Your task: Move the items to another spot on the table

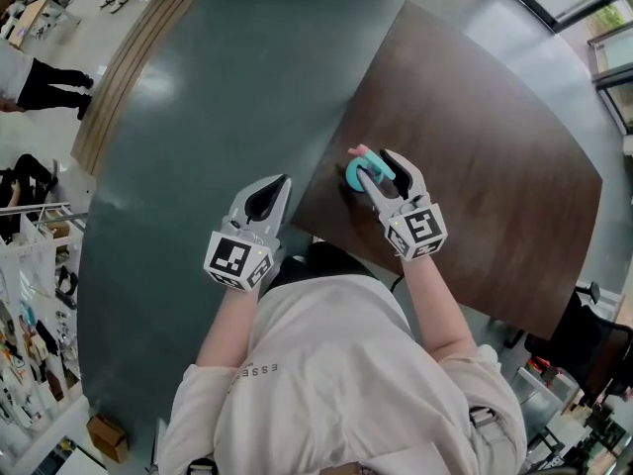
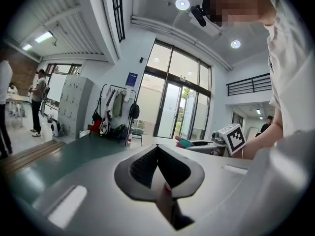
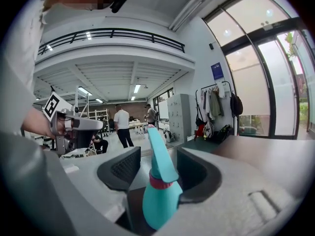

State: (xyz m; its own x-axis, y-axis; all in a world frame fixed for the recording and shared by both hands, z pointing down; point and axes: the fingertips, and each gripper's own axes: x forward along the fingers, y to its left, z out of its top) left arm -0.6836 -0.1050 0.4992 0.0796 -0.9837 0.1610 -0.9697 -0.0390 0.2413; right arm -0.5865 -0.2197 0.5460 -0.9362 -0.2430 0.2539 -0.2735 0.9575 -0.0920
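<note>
A teal spray bottle (image 1: pixel 353 175) with a pink collar stands on the brown table (image 1: pixel 495 196) near its left corner. My right gripper (image 1: pixel 378 163) is around it. In the right gripper view the bottle (image 3: pixel 160 200) rises between the jaws and leans toward the right one. A gap shows at the left pad (image 3: pixel 125 167), so the jaws are open. My left gripper (image 1: pixel 285 180) hangs over the green floor just off the table's left edge. Its jaws meet at the tips, with nothing between them (image 2: pixel 158 151). The left gripper view also shows the bottle (image 2: pixel 186 142) in the distance.
The table's near edge runs just in front of the person's body. A black chair (image 1: pixel 584 336) stands at the lower right. Racks with small goods (image 1: pixel 35 265) line the left side. People (image 1: pixel 45 82) stand far off at the upper left.
</note>
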